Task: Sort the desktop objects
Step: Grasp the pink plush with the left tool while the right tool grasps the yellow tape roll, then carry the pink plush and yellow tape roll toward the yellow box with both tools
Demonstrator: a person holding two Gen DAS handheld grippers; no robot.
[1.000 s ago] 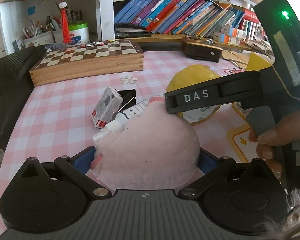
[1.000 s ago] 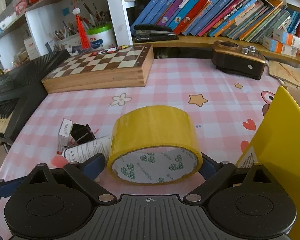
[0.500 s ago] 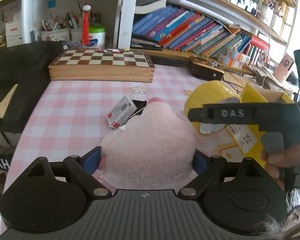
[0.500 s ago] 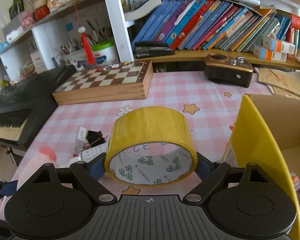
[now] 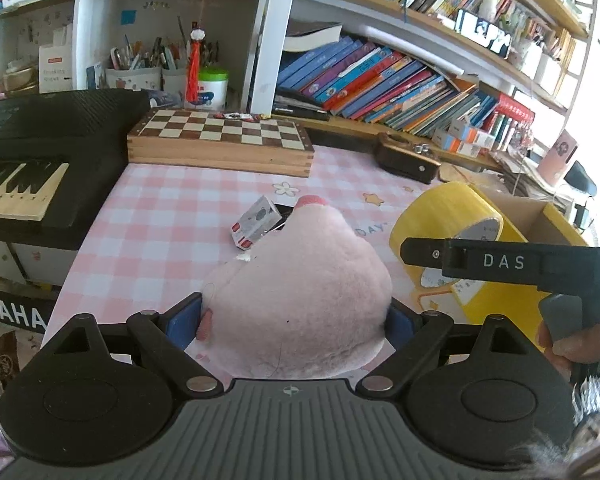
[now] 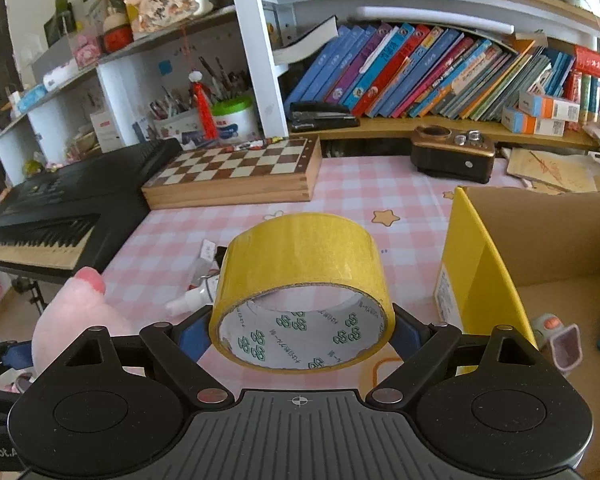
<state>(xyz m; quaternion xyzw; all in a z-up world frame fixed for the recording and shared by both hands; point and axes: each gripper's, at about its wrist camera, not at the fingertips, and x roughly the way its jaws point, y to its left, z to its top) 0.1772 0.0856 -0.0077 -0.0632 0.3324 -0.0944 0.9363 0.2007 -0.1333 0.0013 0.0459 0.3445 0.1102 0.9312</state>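
My left gripper [image 5: 296, 316] is shut on a pink plush toy [image 5: 300, 296] and holds it above the pink checked table [image 5: 160, 216]. The plush also shows at the lower left of the right wrist view [image 6: 76, 320]. My right gripper [image 6: 300, 332] is shut on a yellow tape roll [image 6: 300, 264], held above the table just left of an open yellow cardboard box [image 6: 484, 280]. The tape [image 5: 444, 212] and the right gripper's body show at the right of the left wrist view. A small white box [image 5: 254, 224], a black clip and a white bottle [image 6: 188, 300] lie on the table.
A wooden chessboard box [image 5: 220, 140] stands at the back of the table, a black keyboard [image 5: 40, 152] on the left, a brown radio [image 6: 452, 156] at the back right. The cardboard box holds a few small items [image 6: 560, 340]. Bookshelves rise behind.
Both grippers have risen from the table with their loads. The right gripper has carried the tape toward the yellow box, whose inside now shows.
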